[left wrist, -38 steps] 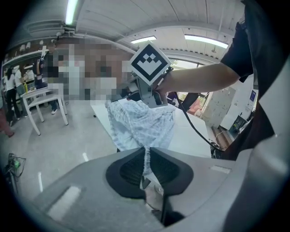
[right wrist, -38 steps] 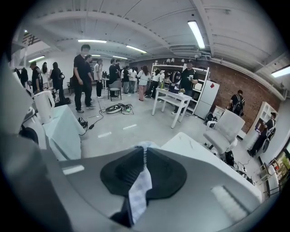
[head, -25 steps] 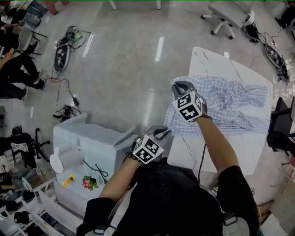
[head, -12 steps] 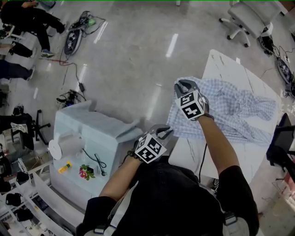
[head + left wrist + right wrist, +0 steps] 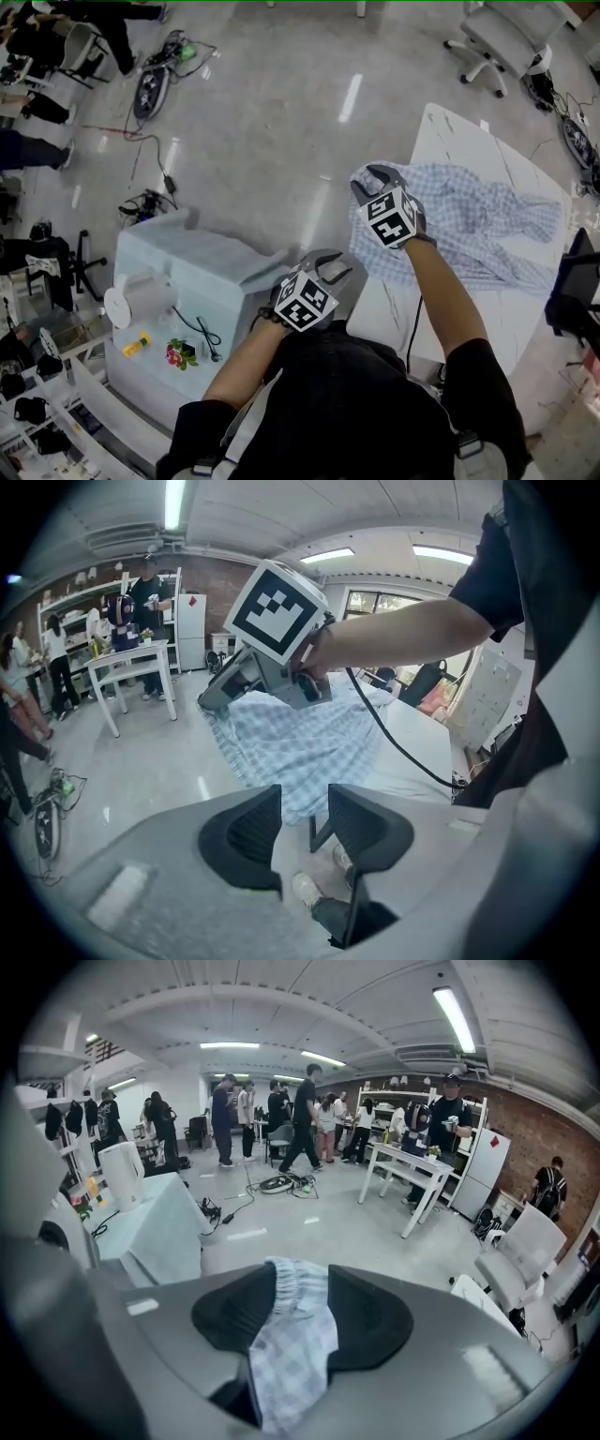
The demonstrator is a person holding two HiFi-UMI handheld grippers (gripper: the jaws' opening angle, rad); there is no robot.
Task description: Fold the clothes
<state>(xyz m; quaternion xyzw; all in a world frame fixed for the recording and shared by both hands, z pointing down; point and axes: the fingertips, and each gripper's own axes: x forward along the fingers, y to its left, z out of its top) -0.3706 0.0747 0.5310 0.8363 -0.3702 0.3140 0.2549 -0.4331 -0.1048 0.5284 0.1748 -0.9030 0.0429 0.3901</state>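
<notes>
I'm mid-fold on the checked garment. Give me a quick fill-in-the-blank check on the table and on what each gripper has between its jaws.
1. The checked garment lies mostly on a ____ table.
2. The right gripper has the ____ lying between its jaws.
3. The left gripper has its jaws apart with ____ between them.

Missing words: white; garment; nothing.

Note: both grippers' jaws have just been opening.
</notes>
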